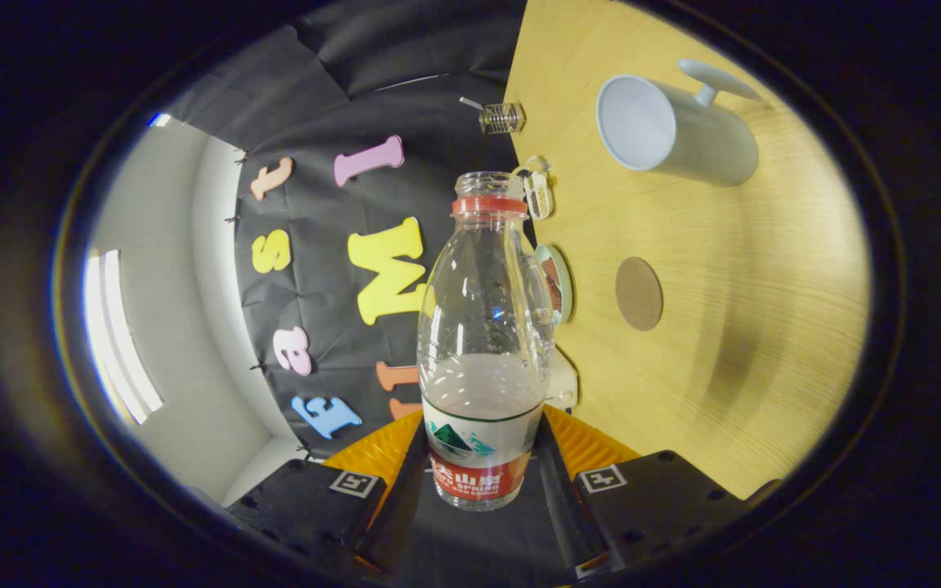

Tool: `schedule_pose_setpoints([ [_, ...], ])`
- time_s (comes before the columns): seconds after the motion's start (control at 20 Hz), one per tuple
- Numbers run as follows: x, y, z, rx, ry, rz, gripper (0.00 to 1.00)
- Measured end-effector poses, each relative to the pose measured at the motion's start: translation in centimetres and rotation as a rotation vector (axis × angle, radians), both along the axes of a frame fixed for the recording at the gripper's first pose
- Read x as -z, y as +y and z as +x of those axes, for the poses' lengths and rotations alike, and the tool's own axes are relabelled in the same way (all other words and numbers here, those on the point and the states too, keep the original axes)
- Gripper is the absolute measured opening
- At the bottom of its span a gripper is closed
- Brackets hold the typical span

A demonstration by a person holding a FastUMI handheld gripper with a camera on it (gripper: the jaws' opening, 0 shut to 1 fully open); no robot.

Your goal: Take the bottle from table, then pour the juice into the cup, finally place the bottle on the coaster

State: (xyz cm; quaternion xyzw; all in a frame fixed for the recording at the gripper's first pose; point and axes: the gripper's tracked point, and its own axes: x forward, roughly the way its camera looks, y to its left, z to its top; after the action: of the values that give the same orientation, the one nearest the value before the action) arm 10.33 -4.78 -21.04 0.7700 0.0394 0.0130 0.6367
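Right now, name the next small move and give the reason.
Probably carry the bottle toward the cup and line its open mouth up over the rim. The gripper is shut on the bottle, which is tipped sideways with liquid inside, while the cup sits off to the side and the coaster is bare.

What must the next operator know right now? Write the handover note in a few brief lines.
Gripper: shut on the bottle, both fingers pressing its lower, labelled part.
Bottle: uncapped, lifted and rolled sideways; some liquid is inside it.
Cup: on the wooden table, beyond the bottle's mouth, looks empty.
Coaster: bare, on the table nearer the fingers than the cup.
Done: bottle picked up.
Left: the pour seems not yet done; then stand the bottle on the coaster.
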Motion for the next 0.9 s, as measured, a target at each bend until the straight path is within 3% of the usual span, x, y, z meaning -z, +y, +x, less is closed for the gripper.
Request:
schedule_pose_setpoints([
  [0.9,-0.9,-1.7,0.5,0.016,-0.002,0.055,0.74],
])
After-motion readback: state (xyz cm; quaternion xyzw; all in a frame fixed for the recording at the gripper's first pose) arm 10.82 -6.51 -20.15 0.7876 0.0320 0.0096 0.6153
